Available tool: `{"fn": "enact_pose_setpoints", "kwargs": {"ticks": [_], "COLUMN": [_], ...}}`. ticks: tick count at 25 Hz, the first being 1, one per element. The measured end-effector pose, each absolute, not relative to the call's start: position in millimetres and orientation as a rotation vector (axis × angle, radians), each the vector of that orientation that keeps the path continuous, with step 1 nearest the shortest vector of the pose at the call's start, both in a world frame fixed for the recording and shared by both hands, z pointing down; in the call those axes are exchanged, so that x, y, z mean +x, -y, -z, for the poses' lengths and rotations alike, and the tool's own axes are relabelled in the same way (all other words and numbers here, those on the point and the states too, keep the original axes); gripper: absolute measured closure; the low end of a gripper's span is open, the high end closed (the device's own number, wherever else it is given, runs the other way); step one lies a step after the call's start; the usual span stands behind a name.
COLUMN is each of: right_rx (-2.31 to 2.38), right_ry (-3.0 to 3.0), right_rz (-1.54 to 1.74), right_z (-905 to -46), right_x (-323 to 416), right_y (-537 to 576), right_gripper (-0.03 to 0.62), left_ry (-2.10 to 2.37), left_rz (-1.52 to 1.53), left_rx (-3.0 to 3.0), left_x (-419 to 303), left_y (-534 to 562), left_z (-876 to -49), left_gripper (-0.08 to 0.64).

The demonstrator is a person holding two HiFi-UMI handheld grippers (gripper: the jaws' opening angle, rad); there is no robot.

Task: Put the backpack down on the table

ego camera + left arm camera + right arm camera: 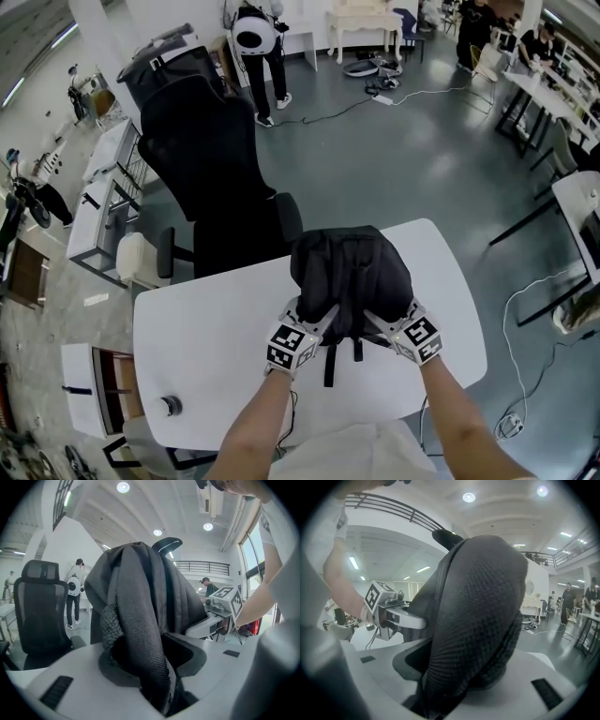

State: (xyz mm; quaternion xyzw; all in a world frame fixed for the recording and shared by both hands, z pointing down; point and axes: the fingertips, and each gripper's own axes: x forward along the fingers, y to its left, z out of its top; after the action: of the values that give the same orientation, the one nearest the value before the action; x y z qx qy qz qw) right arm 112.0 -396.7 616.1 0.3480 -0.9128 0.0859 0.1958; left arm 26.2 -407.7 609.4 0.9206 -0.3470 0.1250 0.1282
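Observation:
The black backpack (pixel 352 272) sits upright on the white table (pixel 206 347), its straps facing me. My left gripper (pixel 317 322) is at its lower left and my right gripper (pixel 378 323) at its lower right. In the left gripper view a mesh shoulder strap (pixel 140 634) hangs between the jaws of the left gripper (pixel 154 670), with dark gaps on both sides; the jaws stand open. In the right gripper view the padded strap (pixel 483 611) fills the space between the jaws of the right gripper (pixel 459 677), which stand wide, with a gap on the left side.
A black office chair (pixel 202 159) stands just behind the table's far edge. A small round object (pixel 170 405) lies near the table's front left corner. A person (pixel 258 47) stands far back. Cables (pixel 525 309) trail over the floor at right.

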Motion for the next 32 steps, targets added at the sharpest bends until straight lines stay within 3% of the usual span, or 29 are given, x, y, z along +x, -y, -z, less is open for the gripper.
{"fn": "enact_pose_setpoints", "kwargs": {"ticks": [10,32], "right_rx": [1.064,1.375], "right_ry": [2.532,2.515], "right_rz": [-0.308,-0.354], "right_z": [-617,-582], "right_x": [122,158], "right_y": [392,378], "right_gripper": [0.344,0.343], "left_ry": [1.084,1.264], "left_rz": [-0.384,-0.288], "left_rx": [2.633,2.549], "left_x": [8,-33], "left_y": [405,375], "left_z": [-608,-581], "left_gripper": [0.308,0.305]}}
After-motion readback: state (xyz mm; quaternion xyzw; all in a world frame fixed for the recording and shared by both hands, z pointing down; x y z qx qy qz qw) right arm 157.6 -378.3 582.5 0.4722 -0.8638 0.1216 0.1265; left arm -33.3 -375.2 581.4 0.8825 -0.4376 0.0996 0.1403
